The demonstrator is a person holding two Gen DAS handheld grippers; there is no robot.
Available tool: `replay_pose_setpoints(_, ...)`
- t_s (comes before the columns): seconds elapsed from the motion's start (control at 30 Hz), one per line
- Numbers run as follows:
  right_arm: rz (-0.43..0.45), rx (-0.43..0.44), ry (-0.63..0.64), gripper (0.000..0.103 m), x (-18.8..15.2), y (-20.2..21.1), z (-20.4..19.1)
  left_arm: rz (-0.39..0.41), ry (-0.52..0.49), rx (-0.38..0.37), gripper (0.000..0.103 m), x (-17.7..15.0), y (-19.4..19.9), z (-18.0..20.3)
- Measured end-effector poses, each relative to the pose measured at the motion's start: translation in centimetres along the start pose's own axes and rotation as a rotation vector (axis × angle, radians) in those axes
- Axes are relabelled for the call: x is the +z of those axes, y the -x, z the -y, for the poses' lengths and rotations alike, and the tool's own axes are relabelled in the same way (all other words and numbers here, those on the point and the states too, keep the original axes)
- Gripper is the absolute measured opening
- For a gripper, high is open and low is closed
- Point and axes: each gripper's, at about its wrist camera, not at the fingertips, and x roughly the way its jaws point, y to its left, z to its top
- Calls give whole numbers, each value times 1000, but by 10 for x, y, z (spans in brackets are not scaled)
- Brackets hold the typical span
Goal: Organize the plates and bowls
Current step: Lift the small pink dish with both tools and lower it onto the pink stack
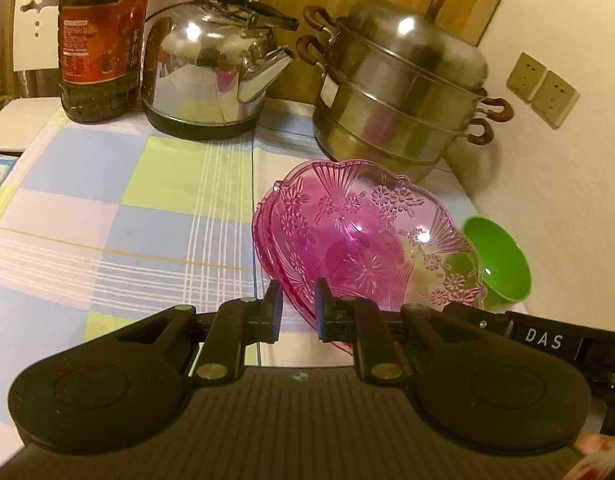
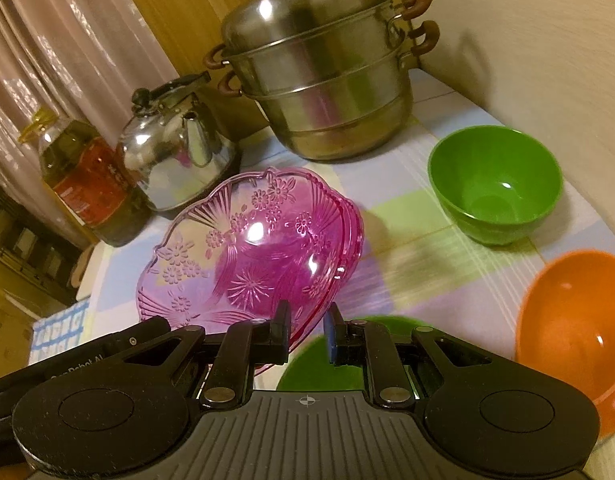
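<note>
A stack of pink clear flower-patterned plates (image 1: 359, 236) is tilted above the checked tablecloth (image 1: 119, 216). My left gripper (image 1: 298, 307) is shut on the stack's near rim. My right gripper (image 2: 307, 330) is shut on the opposite rim of the same pink plates (image 2: 255, 240). A green bowl (image 2: 495, 184) stands upright at the right, also showing in the left wrist view (image 1: 503, 264). An orange bowl (image 2: 575, 336) sits at the far right. Another green bowl (image 2: 327, 364) lies just below my right gripper, mostly hidden.
A steel steamer pot (image 1: 403, 88) and a steel kettle (image 1: 211, 68) stand at the back, with an oil bottle (image 1: 101, 40) to the left. The wall (image 1: 567, 184) runs along the right side. A white chair (image 1: 35, 28) stands behind the table.
</note>
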Motion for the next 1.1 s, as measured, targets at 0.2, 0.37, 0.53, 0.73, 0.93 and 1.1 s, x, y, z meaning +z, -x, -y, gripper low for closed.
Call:
replay_pose_setpoints(0.2,-40,-15,9,17,19,-37,6,-43,42,-8,15,15,-40,-10)
replay_pose_setpoints(0.37,-73,-28,14,17,31,-65,8,-58,29,18,15,21,-66,-10)
replay_pose_setpoints(0.53,-99,-38,20,17,37,-88,11,-77,27,32,15,23,-87,-12)
replay_pose_setpoints(0.73,-117,-52,24,17,38,-103,15,-83,-13,58,15,25,-100,-9)
replay_pose_setpoints(0.93,-127,-55,24,17,40,-111,16,-95,-11,59,16,25,-107,-10)
replay_pose_setpoints(1.1,-135,-40,8,17,41,-115,17,-91,-28,93,21,25,-112,-8)
